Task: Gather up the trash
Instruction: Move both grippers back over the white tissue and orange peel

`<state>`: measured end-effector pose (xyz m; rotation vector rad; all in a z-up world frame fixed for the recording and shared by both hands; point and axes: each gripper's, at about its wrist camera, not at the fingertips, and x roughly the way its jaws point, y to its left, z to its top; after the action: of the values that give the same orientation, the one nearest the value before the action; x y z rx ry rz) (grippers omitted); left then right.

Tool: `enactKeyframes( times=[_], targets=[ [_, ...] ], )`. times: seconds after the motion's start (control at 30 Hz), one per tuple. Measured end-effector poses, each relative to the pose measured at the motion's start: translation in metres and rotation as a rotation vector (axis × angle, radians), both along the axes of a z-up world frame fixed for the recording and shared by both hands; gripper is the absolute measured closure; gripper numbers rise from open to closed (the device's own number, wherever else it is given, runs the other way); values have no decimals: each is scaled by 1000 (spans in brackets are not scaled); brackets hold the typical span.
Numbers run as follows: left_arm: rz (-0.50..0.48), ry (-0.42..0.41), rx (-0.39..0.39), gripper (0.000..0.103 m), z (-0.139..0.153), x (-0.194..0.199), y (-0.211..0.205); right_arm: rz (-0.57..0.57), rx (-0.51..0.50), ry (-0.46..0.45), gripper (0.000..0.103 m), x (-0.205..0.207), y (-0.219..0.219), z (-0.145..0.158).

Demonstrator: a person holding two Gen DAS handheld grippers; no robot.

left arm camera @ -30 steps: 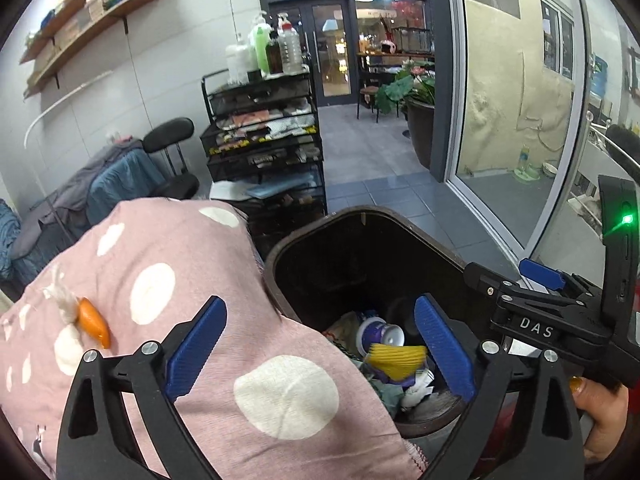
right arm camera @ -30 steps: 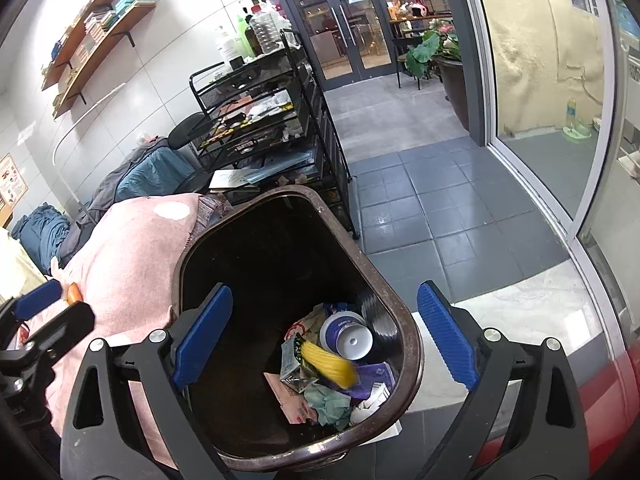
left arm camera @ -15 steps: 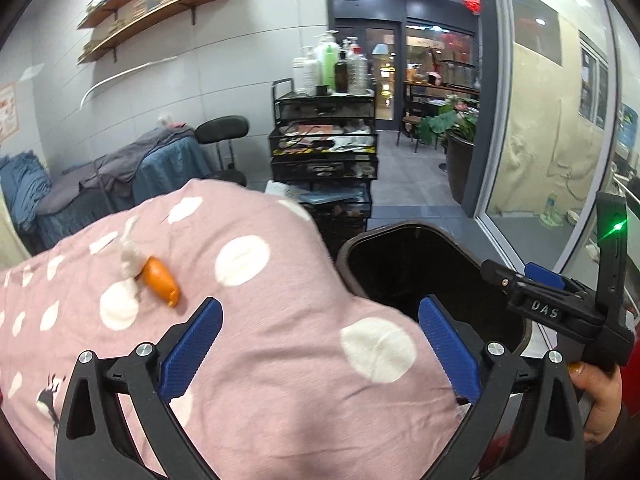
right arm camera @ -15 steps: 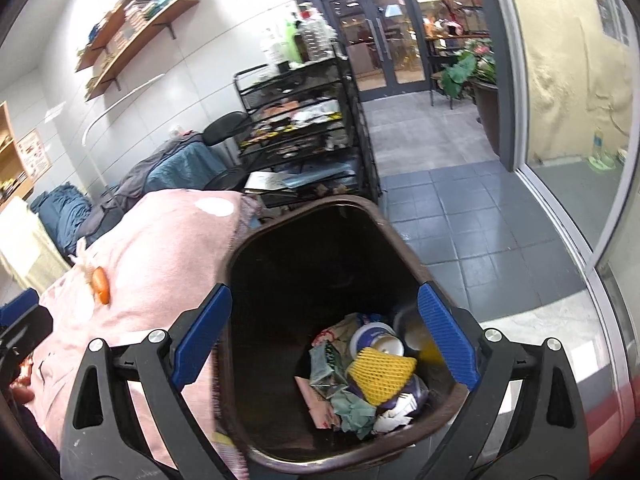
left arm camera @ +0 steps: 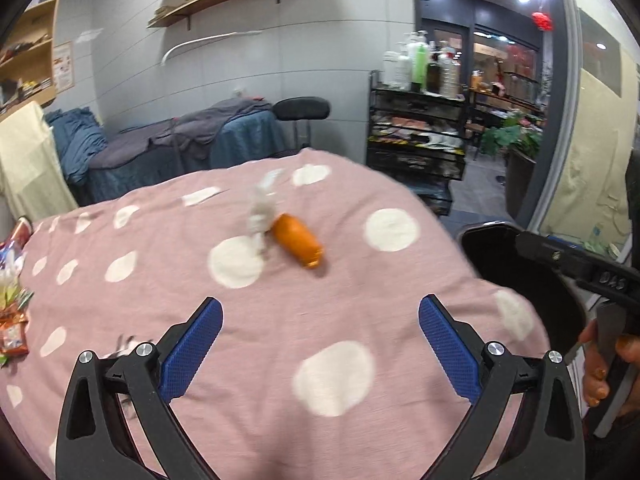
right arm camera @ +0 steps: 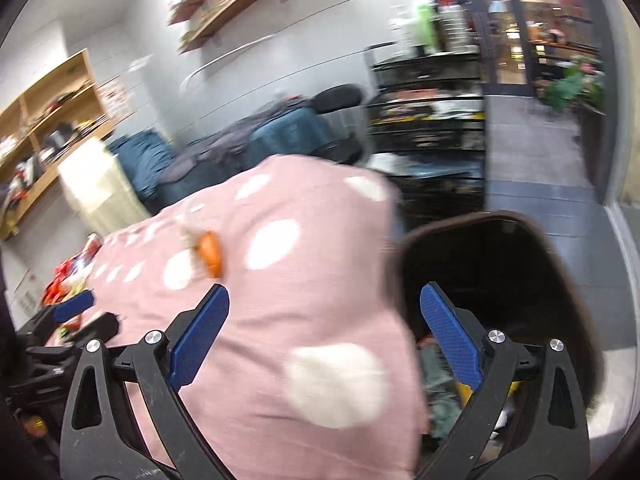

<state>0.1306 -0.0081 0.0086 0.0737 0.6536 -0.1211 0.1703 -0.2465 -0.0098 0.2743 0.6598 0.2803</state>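
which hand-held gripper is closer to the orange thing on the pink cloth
Left. The left hand-held gripper is open over the pink cloth, pointing at the orange thing just ahead. The right hand-held gripper, also open, sits at the bin, farther off.

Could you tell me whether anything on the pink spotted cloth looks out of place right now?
Yes. An orange capsule-shaped piece lies on its side beside a crumpled white scrap in the middle of the pink spotted cloth, loose litter not yet in the dark bin. Colourful wrappers also clutter the cloth's left edge. Both claws are open and empty.
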Motion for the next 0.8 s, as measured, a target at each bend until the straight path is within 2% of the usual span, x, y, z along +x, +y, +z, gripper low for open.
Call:
enactKeyframes(
  times=[0.2,0.4,0.5,0.63,0.8],
  targets=[
    [120,67,4,5,-19,12,67,172,-31,35,6,21,66,2],
    [176,133,-25,5,-30,23,113,299,-105,96,6,42,128,-6],
    [176,161,-72,6,-34,33,126,311,-168,127,6,61,152,-12],
    [158,172,-74,6,-36,48,126,311,-228,159,6,92,170,-20],
    [132,191,-89,6,-39,63,126,328,-264,208,21,134,191,-31]
  ],
)
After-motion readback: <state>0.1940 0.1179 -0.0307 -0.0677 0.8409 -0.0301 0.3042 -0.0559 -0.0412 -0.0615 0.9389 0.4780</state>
